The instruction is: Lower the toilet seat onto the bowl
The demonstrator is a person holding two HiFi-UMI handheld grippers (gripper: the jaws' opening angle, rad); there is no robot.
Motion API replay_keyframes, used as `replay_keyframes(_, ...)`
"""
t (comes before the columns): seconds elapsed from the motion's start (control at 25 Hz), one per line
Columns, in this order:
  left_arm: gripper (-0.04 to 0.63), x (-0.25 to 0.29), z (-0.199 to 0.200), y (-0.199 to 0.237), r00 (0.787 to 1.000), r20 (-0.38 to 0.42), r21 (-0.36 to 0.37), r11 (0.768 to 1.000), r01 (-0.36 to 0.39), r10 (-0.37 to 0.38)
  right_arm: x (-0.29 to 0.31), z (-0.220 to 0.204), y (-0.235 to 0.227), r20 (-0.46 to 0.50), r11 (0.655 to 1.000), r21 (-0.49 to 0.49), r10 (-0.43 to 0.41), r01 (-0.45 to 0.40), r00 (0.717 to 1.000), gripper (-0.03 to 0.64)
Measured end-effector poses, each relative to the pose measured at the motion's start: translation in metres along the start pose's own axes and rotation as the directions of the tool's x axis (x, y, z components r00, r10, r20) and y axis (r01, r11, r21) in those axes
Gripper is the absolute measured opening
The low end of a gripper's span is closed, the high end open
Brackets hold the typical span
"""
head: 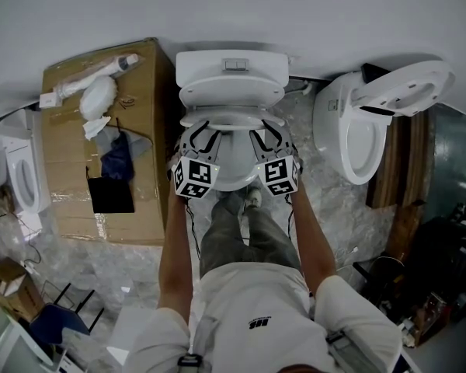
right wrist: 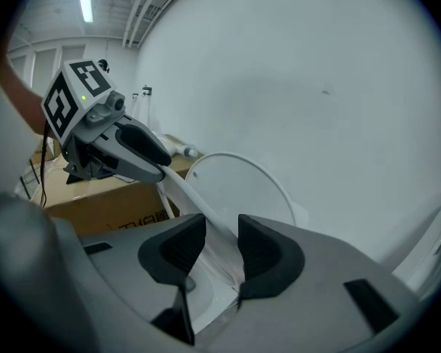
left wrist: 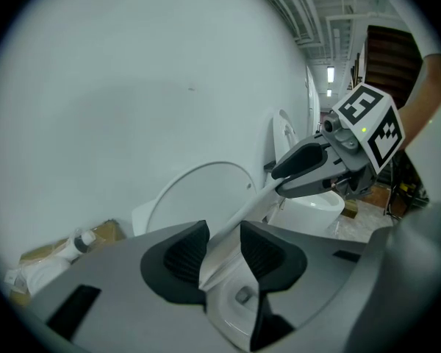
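We pinch the toilet seat (left wrist: 253, 201) in the left gripper (left wrist: 222, 250) and the right gripper (right wrist: 214, 247), jaws nearly closed on its thin rim. If either hold slips, we risk it slamming onto the bowl (head: 234, 176).

The toilet seat (left wrist: 239, 218) rim drops from sight below the pads of the left gripper (left wrist: 222, 250), behind its grey body; the same beneath the right gripper (right wrist: 220, 250). Left of that claw, the cardboard box (right wrist: 110, 204) print is half covered, unreadable
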State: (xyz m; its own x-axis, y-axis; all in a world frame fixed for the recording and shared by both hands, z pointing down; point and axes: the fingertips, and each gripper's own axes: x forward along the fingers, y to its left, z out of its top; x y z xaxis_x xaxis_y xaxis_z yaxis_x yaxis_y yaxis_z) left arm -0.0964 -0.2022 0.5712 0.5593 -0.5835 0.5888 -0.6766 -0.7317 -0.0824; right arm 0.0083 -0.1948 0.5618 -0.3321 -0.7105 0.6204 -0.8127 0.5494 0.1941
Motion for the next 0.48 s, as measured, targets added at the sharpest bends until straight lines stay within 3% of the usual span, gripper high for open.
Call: replay_keyframes(0.48,0.165,-0.024,-0.034,-0.038,0.998,-0.052,-0.006,0.999,-0.048,0.047,-0.027,-0.034,0.038,-0.014,0.995,-0.043,0.092,-0.092,0.996,0.141)
